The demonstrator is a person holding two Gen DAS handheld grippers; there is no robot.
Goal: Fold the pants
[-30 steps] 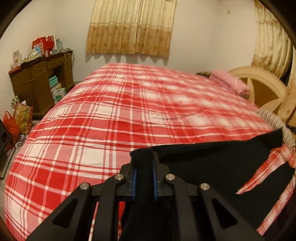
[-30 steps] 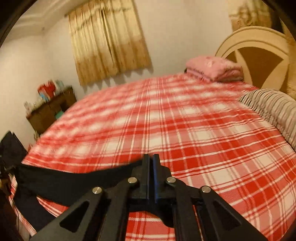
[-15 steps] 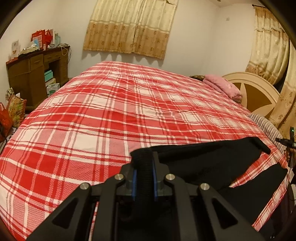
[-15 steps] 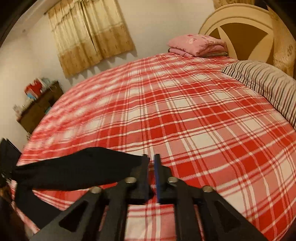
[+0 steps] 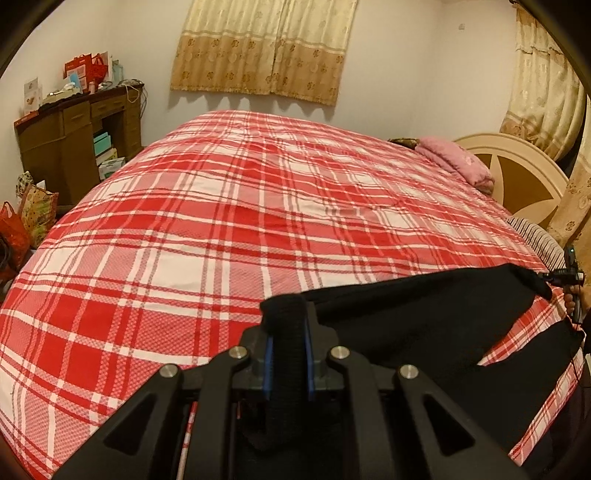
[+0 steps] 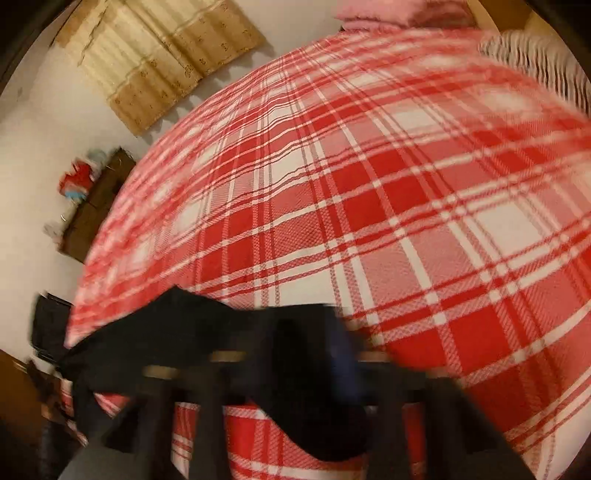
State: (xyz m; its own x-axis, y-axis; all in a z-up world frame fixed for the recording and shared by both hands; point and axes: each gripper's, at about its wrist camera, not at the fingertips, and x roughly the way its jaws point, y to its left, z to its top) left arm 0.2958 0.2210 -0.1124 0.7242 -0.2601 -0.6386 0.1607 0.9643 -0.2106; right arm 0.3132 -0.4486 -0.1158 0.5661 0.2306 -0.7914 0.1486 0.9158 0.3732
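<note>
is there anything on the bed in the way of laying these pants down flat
Nothing visible. The plaid bedspread ahead of the black pants is bare; the pink blanket and striped pillow sit off by the headboard, clear of it.

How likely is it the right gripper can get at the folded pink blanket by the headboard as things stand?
Probably not. The right gripper looks shut on the black pants at the near edge of the bed; the folded pink blanket lies at the far end, across the whole red plaid bedspread. Nothing blocks the way.
</note>
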